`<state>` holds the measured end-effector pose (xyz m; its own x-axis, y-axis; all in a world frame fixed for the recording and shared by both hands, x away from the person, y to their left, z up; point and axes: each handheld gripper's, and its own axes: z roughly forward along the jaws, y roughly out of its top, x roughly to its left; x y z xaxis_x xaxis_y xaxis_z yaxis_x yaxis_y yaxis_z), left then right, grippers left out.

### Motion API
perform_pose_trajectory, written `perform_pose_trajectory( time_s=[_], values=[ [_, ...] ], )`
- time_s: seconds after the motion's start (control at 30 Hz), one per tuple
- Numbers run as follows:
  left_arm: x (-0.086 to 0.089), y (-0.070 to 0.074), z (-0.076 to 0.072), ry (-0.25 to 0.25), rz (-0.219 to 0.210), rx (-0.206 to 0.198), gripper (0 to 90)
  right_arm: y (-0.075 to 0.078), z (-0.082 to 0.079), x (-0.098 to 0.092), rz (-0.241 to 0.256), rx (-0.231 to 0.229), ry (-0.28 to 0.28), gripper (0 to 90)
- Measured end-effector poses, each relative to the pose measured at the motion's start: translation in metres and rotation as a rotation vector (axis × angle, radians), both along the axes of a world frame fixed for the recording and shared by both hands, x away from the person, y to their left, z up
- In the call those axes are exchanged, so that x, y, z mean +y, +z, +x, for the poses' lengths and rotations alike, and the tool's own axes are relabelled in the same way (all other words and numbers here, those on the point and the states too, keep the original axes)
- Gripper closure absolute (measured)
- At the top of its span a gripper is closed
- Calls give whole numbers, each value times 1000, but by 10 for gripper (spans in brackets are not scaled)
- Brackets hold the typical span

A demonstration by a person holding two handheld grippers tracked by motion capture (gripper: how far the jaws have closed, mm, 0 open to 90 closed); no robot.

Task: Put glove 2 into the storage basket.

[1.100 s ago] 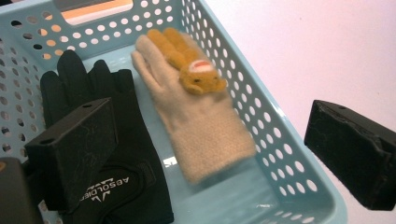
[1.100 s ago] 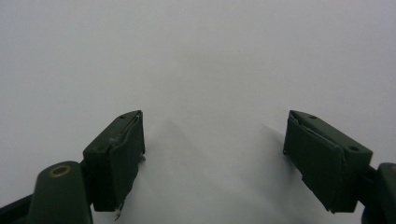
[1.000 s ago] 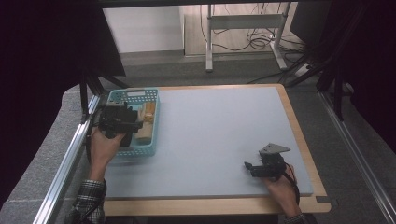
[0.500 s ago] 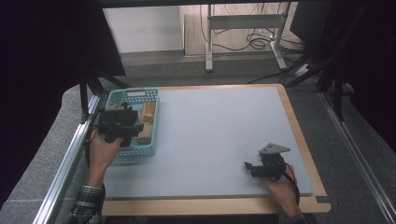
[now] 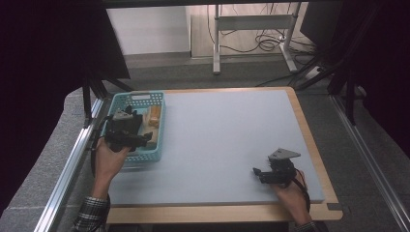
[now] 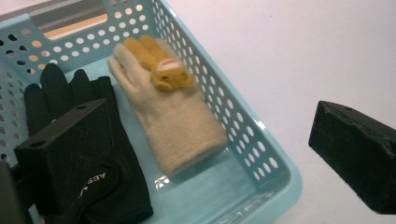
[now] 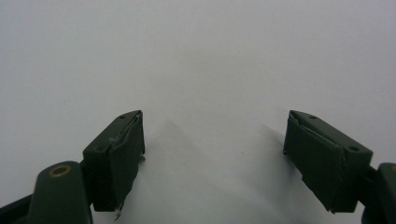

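Observation:
A teal perforated basket (image 5: 143,98) sits at the left of the grey mat (image 5: 222,140). In the left gripper view the basket (image 6: 261,140) holds a black glove (image 6: 60,93) and a cream knitted glove (image 6: 177,121) with yellow fingertips. My left gripper (image 5: 138,137) hovers over the basket's near end, wide open (image 6: 215,154). One jaw is above the black glove and the other is outside the rim over the mat. My right gripper (image 5: 257,174) rests low over the mat at the near right. It is open (image 7: 215,158) with nothing between its jaws.
A wooden border (image 5: 309,145) frames the mat, with metal rails (image 5: 72,159) along the table's sides. A desk frame and cables (image 5: 261,38) stand on the floor beyond the far edge.
My left gripper has shifted slightly toward the near end of the basket. The right gripper has not moved.

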<state>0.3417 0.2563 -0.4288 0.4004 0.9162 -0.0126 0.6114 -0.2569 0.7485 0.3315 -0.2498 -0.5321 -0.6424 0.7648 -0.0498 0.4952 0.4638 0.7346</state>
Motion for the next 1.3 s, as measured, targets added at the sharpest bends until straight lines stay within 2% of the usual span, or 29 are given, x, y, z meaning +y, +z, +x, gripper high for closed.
perform_pose_trajectory(
  time_s=[0.13, 0.8, 1.3],
  values=[
    [-3, -1, -4, -12, 5, -5, 4, 0, 0, 0, 0, 0, 1, 201],
    [-18, -3, -18, -71, -31, -27, 4, 0, 0, 0, -1, 1, 0, 200],
    [-41, -7, -17, -112, -54, -41, 5, 0, 0, 0, -1, 1, 0, 200]
  ],
)
